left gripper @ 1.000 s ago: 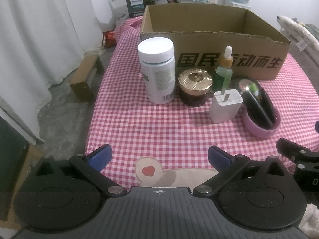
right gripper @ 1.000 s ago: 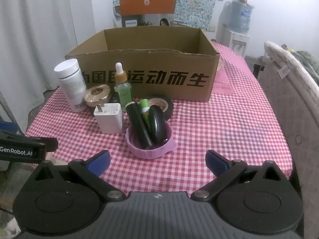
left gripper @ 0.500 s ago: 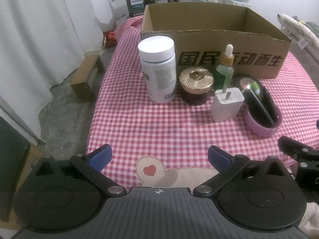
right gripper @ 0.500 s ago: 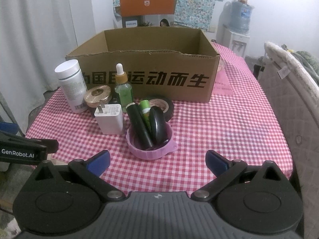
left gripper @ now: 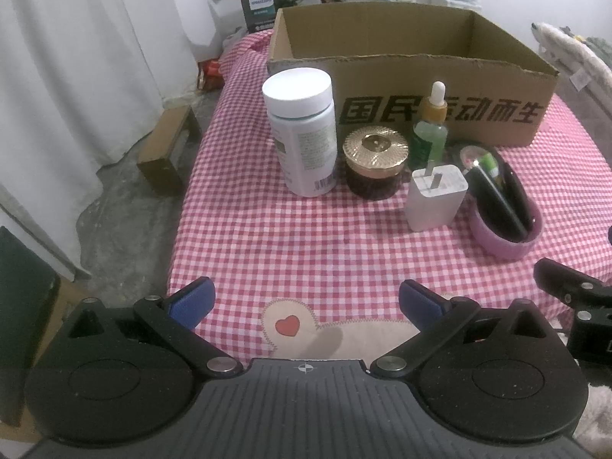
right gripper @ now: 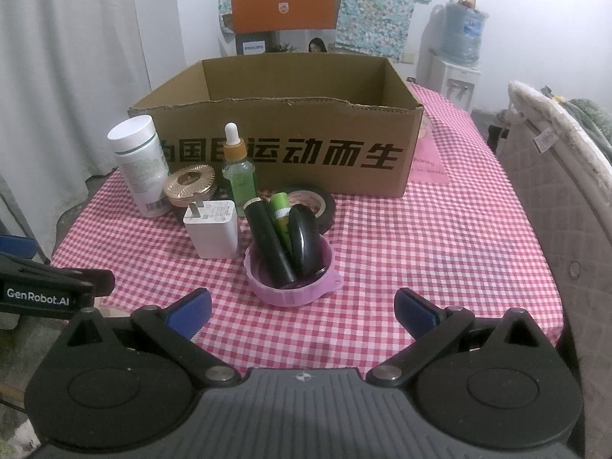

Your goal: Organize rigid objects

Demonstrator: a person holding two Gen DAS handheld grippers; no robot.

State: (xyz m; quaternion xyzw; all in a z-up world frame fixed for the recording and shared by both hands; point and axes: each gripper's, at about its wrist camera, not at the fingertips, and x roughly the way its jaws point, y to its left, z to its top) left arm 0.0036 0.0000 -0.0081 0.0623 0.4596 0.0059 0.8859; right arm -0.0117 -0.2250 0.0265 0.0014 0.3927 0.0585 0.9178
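The cardboard box [right gripper: 290, 145] hides its own floor behind its near wall, so whether anything lies inside cannot be told, and the dropper bottle [right gripper: 238, 170] and white pill bottle [right gripper: 139, 166] cover part of the black characters printed on that wall. The tape roll [right gripper: 319, 201] sits mostly hidden behind the items standing in the pink cup [right gripper: 290, 287], and the brown jar [right gripper: 190, 187] is half covered by the white charger [right gripper: 212, 231]. The pill bottle's label print is too small to read.
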